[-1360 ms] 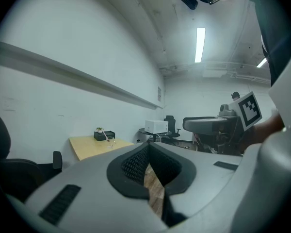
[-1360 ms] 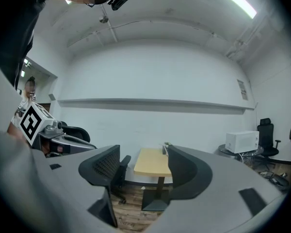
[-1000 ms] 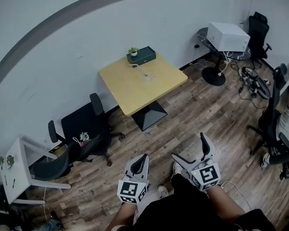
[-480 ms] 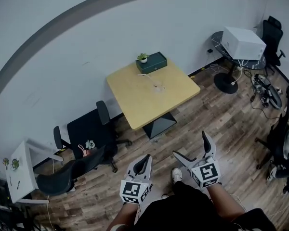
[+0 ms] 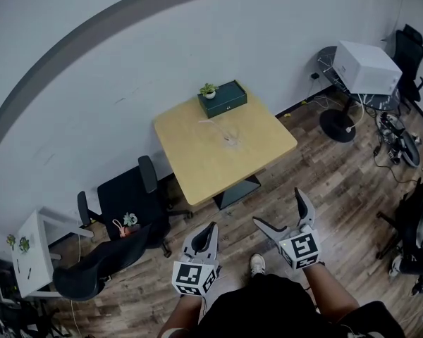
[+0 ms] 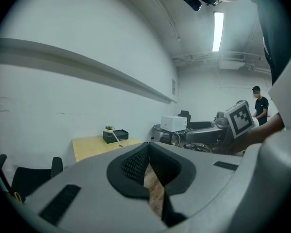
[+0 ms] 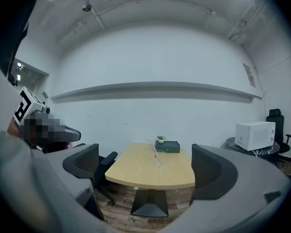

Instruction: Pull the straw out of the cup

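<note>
A clear cup [image 5: 231,139] with a thin straw [image 5: 216,124] stands near the middle of the square wooden table [image 5: 197,162], far ahead of both grippers. In the right gripper view the cup [image 7: 158,161] and straw [image 7: 153,150] show small between the jaws, which stand wide apart. My right gripper [image 5: 278,210] is open and empty above the floor. My left gripper [image 5: 206,236] hangs beside it with its pads closed together and nothing between them. The left gripper view shows the table [image 6: 89,148] far off to the left.
A dark green box [image 5: 224,98] and a small potted plant [image 5: 209,90] sit at the table's far edge. Black chairs [image 5: 130,197] stand left of the table, and a white side table [image 5: 28,253] farther left. A white box [image 5: 370,66] on a round table and office chairs are at the right.
The view has shifted: the table sits a little lower and nearer in the head view as the person steps toward it. Both grippers keep their poses and jaw states.
</note>
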`<state>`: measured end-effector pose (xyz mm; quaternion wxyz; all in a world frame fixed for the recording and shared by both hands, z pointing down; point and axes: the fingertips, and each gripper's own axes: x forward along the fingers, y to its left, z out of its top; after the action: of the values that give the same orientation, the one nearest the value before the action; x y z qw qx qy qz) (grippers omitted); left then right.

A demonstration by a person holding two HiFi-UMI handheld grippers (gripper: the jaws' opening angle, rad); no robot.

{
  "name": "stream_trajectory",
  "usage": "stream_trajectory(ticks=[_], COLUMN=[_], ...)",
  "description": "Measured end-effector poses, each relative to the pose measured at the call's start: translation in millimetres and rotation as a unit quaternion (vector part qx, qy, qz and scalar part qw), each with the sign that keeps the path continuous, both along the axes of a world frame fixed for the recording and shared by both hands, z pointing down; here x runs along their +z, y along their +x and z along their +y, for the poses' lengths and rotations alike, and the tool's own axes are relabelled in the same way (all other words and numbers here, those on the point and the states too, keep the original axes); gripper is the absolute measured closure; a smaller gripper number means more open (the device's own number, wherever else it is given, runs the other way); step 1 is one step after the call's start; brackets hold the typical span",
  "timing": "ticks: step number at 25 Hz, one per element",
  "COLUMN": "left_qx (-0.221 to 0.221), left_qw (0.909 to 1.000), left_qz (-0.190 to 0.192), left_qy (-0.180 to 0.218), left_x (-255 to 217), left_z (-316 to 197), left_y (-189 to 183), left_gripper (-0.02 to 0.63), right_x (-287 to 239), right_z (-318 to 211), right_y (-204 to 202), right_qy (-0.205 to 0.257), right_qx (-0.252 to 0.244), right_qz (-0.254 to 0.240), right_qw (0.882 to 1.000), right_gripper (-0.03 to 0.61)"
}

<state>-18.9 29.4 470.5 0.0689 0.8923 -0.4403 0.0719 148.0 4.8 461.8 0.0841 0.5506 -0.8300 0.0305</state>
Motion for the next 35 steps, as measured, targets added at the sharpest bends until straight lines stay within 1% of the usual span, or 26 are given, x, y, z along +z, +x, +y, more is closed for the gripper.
stream_trajectory(ticks=[4,7,10,12,18,22,25,29,33,35], left_qx=[-0.012,-0.023,-0.030,-0.034,-0.049,-0.050,-0.042,-0.033,-0.026,-0.023], left_qw=[0.9999,0.9996,0.9995,0.9994,0.9987,0.9983,0.9985,0.9988,0.9991,0.9992], left_qz=[0.006,0.015,0.011,0.009,0.015,0.027,0.034,0.034,0.032,0.032], left_qy=[0.004,0.005,0.006,0.003,-0.003,-0.012,-0.007,0.004,0.001,-0.003], left_x=[-8.2,-14.5,-15.0,-11.4,-2.5,5.5,1.8,-5.8,-5.7,-3.0], left_z=[-21.3,-32.8,-39.3,-45.7,-74.4,-107.5,-139.6,-187.7,-228.1,-245.3], left_y=[13.5,16.7,14.2,12.3,1.4,-7.7,-12.8,-25.6,-41.4,-50.9], left_gripper=[0.595,0.595,0.595,0.595,0.595,0.595,0.595,0.595,0.595,0.595], right_x=[1.5,5.8,11.5,10.4,13.1,13.1,15.9,15.1,16.1,18.1], right_z=[-22.4,-35.2,-44.7,-55.1,-89.7,-121.8,-154.8,-199.5,-241.4,-260.8], right_y=[10.0,13.9,14.5,12.8,-2.3,-10.8,-20.0,-41.1,-60.3,-69.7], right_qy=[-0.003,-0.008,-0.016,-0.014,-0.017,-0.018,-0.021,-0.025,-0.031,-0.036], right_qx=[-0.014,-0.025,-0.026,-0.026,-0.040,-0.045,-0.044,-0.044,-0.043,-0.041], right_qz=[0.003,0.011,0.005,0.001,0.002,0.018,0.024,0.027,0.036,0.051], right_qw=[1.000,1.000,1.000,1.000,0.999,0.999,0.999,0.998,0.998,0.997], right_gripper=[-0.017,-0.017,-0.017,-0.017,-0.017,-0.017,-0.017,-0.017,-0.017,-0.017])
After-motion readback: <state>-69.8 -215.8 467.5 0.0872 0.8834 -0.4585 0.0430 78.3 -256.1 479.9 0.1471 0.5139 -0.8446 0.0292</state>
